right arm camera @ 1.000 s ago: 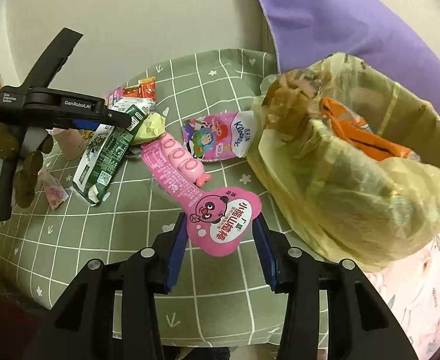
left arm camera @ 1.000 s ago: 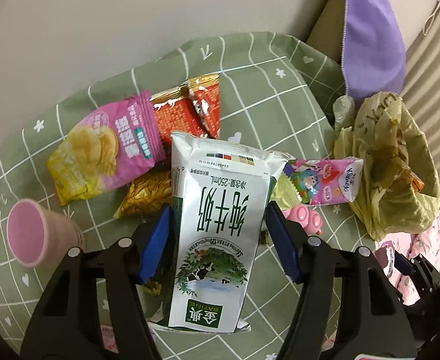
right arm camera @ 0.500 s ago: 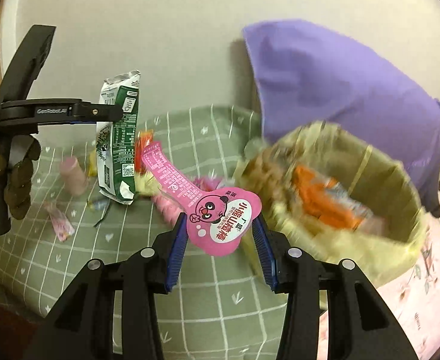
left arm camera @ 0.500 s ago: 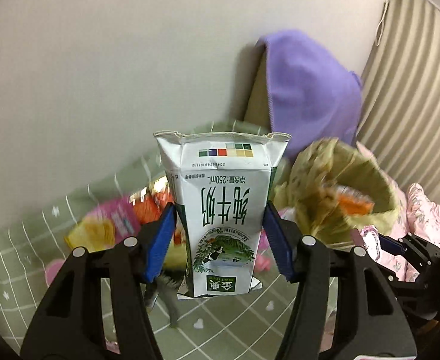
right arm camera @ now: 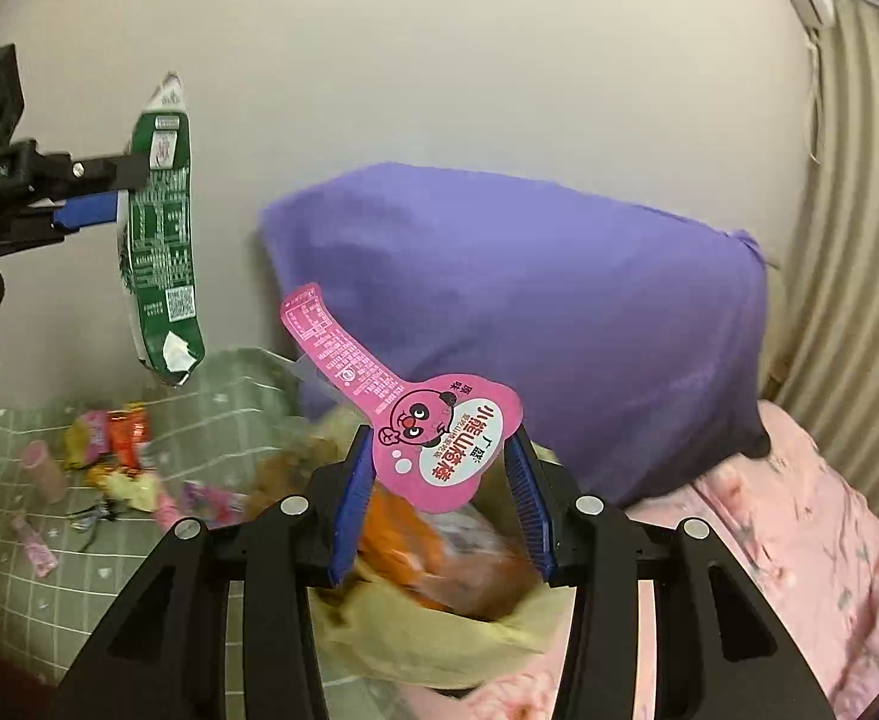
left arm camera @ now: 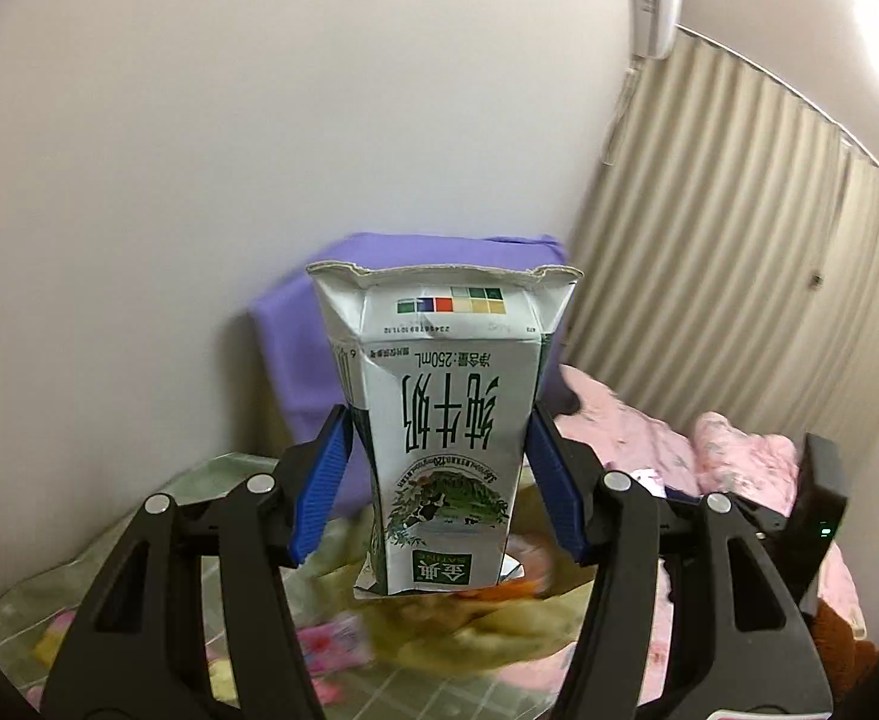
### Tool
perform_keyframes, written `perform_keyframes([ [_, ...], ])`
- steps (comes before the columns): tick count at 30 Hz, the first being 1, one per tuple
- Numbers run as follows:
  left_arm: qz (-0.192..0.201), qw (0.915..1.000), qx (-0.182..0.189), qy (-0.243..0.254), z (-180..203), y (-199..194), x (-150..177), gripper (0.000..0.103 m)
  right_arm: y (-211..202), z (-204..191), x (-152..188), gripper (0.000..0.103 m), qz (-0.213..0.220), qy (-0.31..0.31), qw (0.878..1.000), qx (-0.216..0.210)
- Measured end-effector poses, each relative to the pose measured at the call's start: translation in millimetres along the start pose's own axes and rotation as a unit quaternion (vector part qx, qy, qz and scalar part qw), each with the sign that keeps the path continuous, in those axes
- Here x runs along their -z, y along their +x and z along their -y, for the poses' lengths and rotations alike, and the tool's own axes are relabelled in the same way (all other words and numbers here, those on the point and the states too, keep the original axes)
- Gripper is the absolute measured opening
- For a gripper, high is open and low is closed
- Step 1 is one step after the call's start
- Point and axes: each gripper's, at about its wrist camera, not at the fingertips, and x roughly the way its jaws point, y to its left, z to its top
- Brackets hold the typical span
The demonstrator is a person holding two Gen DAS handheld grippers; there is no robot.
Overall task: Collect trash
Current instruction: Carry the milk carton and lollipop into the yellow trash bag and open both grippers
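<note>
- Both grippers have risen off the green checked cloth since a moment ago and now hang above the yellow bag; I judge both loads ready to drop in
- The left gripper has its jaws pinching a milk carton, flattened, upside down, up and left of the bag
- The right gripper has its jaws pinching a pink wrapper with a cartoon bear face, directly over the bag
- More wrappers lie on the cloth left of the bag
</note>
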Motion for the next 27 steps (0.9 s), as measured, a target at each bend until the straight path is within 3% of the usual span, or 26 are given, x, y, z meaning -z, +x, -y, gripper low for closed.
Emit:
perform_keyframes([
  [7, -0.062, 0.9966, 0.053, 0.01, 24, 74, 6, 0.056, 22, 27, 21, 0.042, -0.036, 0.015, 0.999, -0.007],
  [13, -0.118, 0.9913, 0.057, -0.006, 13, 140, 29, 0.056, 52, 39, 38, 0.042, -0.073, 0.019, 0.997, -0.018],
  [16, -0.177, 0.9834, 0.038, 0.0, 6, 173, 51, 0.056, 65, 45, 41, 0.042, -0.084, 0.02, 0.996, -0.025],
  [19, -0.221, 0.9745, 0.038, 0.005, -1, 187, 74, 0.056, 73, 46, 44, 0.042, -0.089, 0.011, 0.996, -0.028],
  [25, -0.24, 0.9696, 0.045, 0.004, -2, 201, 83, 0.056, 84, 45, 49, 0.042, -0.098, -0.001, 0.994, -0.041],
  [27, -0.246, 0.9672, 0.063, -0.009, -6, 202, 79, 0.057, 84, 45, 50, 0.042, -0.1, -0.002, 0.994, -0.042],
])
